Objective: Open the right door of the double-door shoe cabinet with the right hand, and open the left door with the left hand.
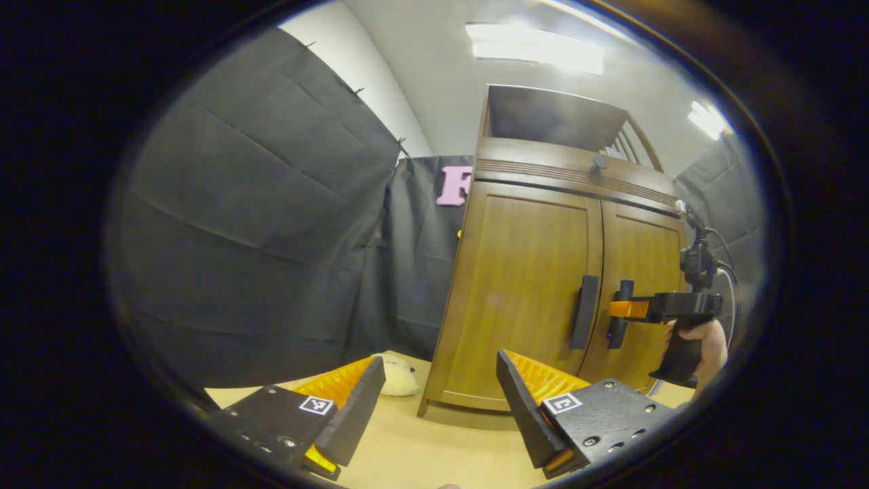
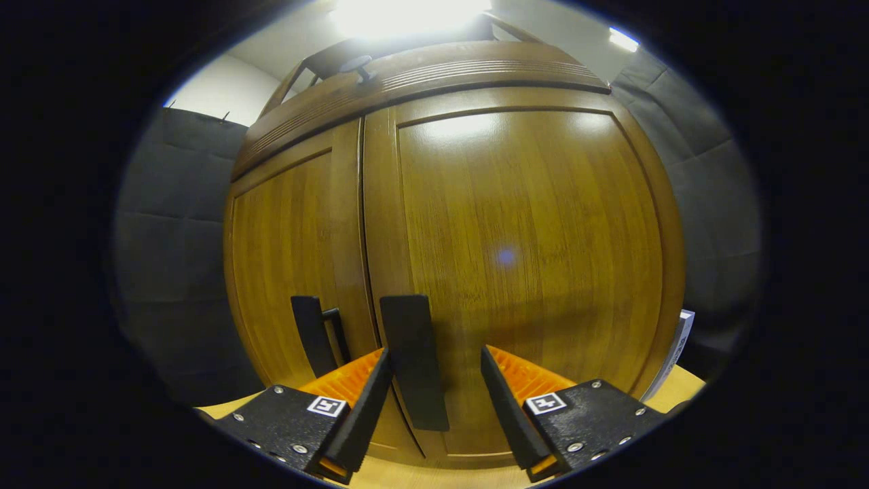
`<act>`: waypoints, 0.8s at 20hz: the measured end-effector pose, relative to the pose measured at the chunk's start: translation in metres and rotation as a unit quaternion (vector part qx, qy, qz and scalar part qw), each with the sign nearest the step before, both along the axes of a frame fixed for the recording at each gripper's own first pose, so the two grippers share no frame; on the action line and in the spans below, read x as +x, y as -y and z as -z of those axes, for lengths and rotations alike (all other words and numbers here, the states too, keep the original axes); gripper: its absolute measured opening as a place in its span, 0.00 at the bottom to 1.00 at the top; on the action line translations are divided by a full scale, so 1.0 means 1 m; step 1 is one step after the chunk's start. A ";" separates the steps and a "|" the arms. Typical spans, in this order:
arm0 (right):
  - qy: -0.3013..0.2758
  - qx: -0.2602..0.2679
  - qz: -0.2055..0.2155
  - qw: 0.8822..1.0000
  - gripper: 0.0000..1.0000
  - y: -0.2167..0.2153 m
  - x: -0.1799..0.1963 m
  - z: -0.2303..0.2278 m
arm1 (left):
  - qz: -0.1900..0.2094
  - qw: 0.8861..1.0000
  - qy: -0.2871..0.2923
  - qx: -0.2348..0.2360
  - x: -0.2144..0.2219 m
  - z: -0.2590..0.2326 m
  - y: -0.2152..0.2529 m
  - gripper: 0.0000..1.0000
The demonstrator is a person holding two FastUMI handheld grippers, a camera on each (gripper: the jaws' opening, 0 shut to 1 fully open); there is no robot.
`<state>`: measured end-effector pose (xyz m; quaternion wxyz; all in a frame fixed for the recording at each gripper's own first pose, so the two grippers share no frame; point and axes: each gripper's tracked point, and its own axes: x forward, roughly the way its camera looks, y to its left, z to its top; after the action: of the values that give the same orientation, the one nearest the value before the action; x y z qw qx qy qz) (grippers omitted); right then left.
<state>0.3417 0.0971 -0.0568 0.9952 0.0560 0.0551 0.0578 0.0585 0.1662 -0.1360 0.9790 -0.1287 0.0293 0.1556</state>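
1. Right gripper (image 2: 434, 380) is up against the tall brown wooden double-door shoe cabinet (image 1: 543, 272), fingers spread wide, with the right door's dark vertical bar handle (image 2: 414, 360) standing between them, close to the left finger; I can't tell if it touches.
2. From the left gripper view, that same right gripper (image 1: 621, 309) sits level at handle height, a hand (image 1: 706, 343) wrapped round its black grip.
3. Left gripper (image 1: 434, 401) hangs back, well apart from the cabinet, jaws wide open on nothing, pointed at the cabinet's lower left corner.
4. Both doors look flush and closed; the left door's dark handle (image 1: 584, 311) is untouched, just beside the right one.
5. The cabinet stands on a pale wooden floor (image 1: 421, 448); a small cream-coloured soft object (image 1: 397, 377) lies near its left foot.
6. Black cloth walls (image 1: 258, 224) all around, bright ceiling lights (image 1: 536, 47) overhead.
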 end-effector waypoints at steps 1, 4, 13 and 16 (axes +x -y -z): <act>-0.002 0.009 -0.011 1.000 0.66 -0.007 -0.002 -0.001 | 0.002 1.000 -0.002 -0.003 0.002 0.002 0.000 0.95; -0.005 0.013 -0.021 1.000 0.38 -0.012 -0.001 0.000 | 0.007 1.000 -0.008 -0.003 0.006 0.004 0.001 0.97; -0.003 -0.005 -0.064 0.998 0.18 -0.013 -0.022 -0.002 | 0.018 0.999 -0.030 0.010 0.029 0.002 0.005 0.90; 0.000 -0.006 -0.081 0.997 0.17 -0.013 -0.039 -0.004 | 0.025 0.998 -0.043 0.033 0.033 -0.007 0.013 0.99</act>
<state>0.3027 0.1102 -0.0527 0.9875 0.0453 0.0600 0.1383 0.0912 0.1533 -0.1290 0.9842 -0.0883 0.0690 0.1374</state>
